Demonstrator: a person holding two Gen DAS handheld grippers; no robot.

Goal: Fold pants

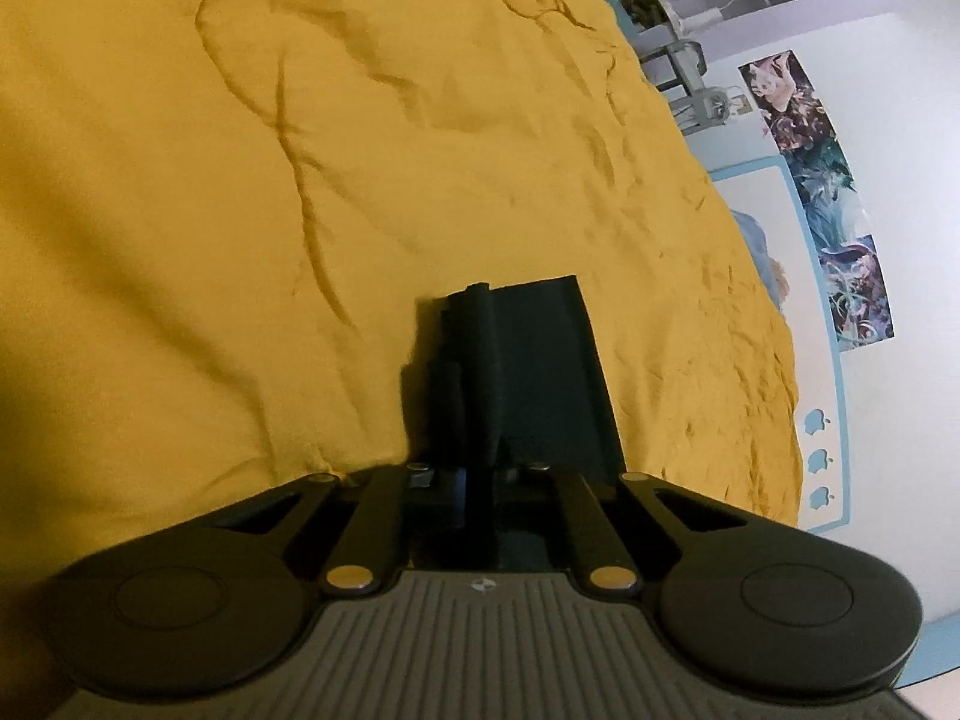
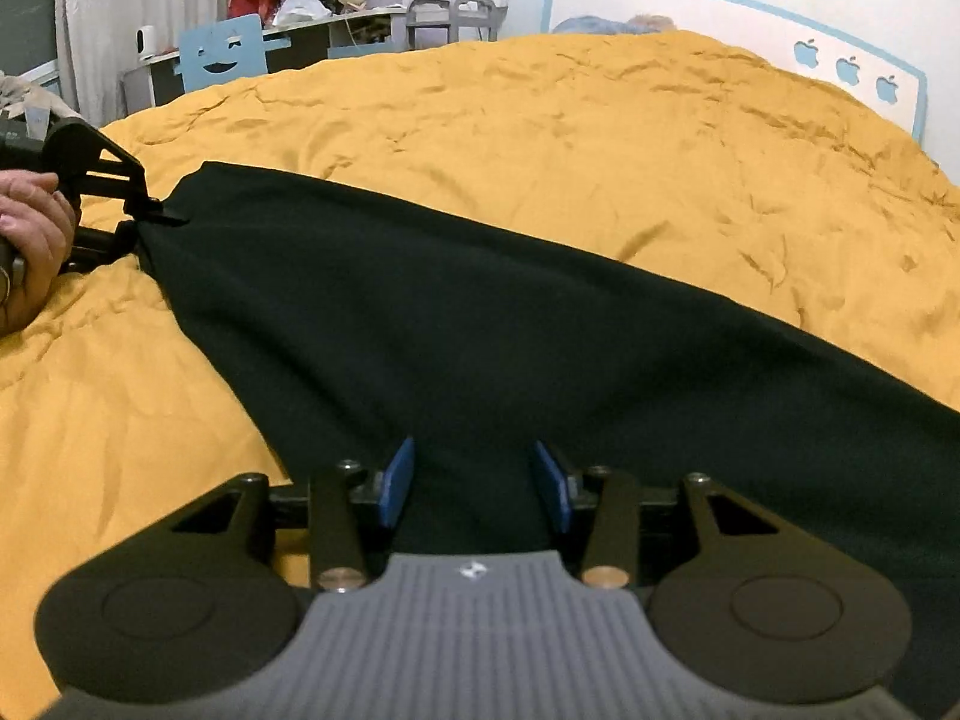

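Dark, almost black pants (image 2: 480, 330) lie spread across a yellow bedspread (image 2: 600, 138). My left gripper (image 1: 480, 474) is shut on a bunched edge of the pants (image 1: 540, 372). In the right wrist view this same left gripper (image 2: 157, 217) pinches the far left corner of the cloth, with a person's hand (image 2: 30, 240) around its handle. My right gripper (image 2: 474, 480) hangs over the near part of the pants. Its blue pads (image 2: 399, 483) stand apart and the cloth lies under the gap between them, not pinched.
The wrinkled bedspread (image 1: 300, 180) fills most of both views. A white headboard with a blue rim (image 2: 852, 69) bounds the bed at the far right. Beyond the bed stand a desk with shelves (image 2: 336, 30) and a blue chair back (image 2: 222, 57). Posters (image 1: 822, 198) hang on the wall.
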